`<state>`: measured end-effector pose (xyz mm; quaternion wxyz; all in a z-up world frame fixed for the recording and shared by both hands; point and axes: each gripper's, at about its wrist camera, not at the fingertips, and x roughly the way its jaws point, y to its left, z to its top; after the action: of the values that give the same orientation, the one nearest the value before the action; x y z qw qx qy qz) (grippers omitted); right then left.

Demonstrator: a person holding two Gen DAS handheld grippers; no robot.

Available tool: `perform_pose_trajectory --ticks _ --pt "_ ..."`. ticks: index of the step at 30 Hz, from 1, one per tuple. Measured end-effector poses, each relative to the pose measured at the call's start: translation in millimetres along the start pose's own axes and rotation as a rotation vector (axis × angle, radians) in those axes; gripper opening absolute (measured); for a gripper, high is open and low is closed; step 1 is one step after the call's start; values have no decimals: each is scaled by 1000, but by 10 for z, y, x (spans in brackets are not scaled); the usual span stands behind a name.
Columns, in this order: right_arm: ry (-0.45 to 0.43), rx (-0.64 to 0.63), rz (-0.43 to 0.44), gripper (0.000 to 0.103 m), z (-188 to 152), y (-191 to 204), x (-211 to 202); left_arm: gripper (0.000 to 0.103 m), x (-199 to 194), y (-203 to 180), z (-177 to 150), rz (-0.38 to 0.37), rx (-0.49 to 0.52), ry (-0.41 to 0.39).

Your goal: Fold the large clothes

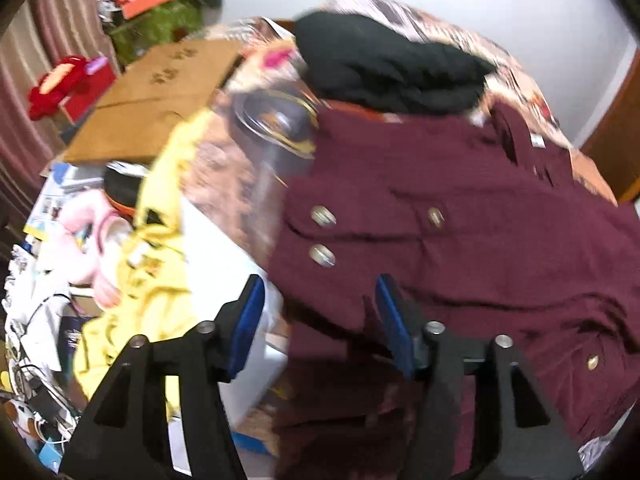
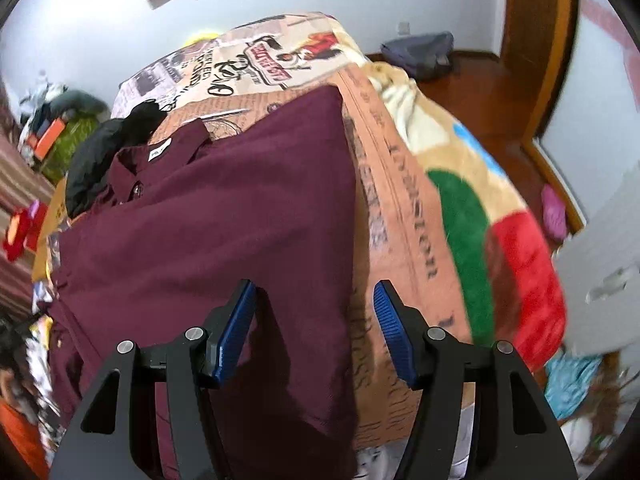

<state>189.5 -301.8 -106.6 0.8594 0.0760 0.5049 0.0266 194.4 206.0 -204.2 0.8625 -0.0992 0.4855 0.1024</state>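
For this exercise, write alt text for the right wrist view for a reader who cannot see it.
An open gripper hovers above a maroon shirt spread flat on a bed's newspaper-print cover. A black garment lies beyond the collar; a colourful fleece blanket drapes the bed's right side.

Maroon shirt (image 2: 224, 216), newsprint-patterned bedspread (image 2: 400, 216)

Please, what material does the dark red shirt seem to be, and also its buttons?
The dark red shirt looks like woven cloth with a matte finish, perhaps cotton; faint ribbing shows in the left wrist view, though blur leaves it uncertain. Its buttons look pale and shiny, maybe metal or pearly plastic.
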Motion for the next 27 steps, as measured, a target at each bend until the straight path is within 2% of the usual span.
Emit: perform_pose_trajectory --ticks 4,7,10,14,16,18,21,25,27 --pt "-18 -5 22 57 231 -91 -41 65 -74 249 190 -2 -54 -33" --pt "-8 -4 58 57 372 -144 -18 65 45 334 321 -58 -71 -11" --pt "17 -12 71 57 477 -169 57 65 262 349 383 -100 -78 40" --pt "82 3 115 57 576 -259 290 65 653 327 439 -205 -90 128" --pt "120 30 139 57 594 -306 412 65 845 328 442 -234 -99 169" --pt "144 59 193 57 602 -343 534 69 950 322 443 -273 -91 170" --pt "136 71 240 58 635 -346 565 78 1015 316 461 -319 -90 156" --pt "133 63 271 60 704 -317 633 79 1063 254 514 -333 -67 155" --pt "129 50 272 60 754 -284 672 79 1066 189 550 -406 -43 157"
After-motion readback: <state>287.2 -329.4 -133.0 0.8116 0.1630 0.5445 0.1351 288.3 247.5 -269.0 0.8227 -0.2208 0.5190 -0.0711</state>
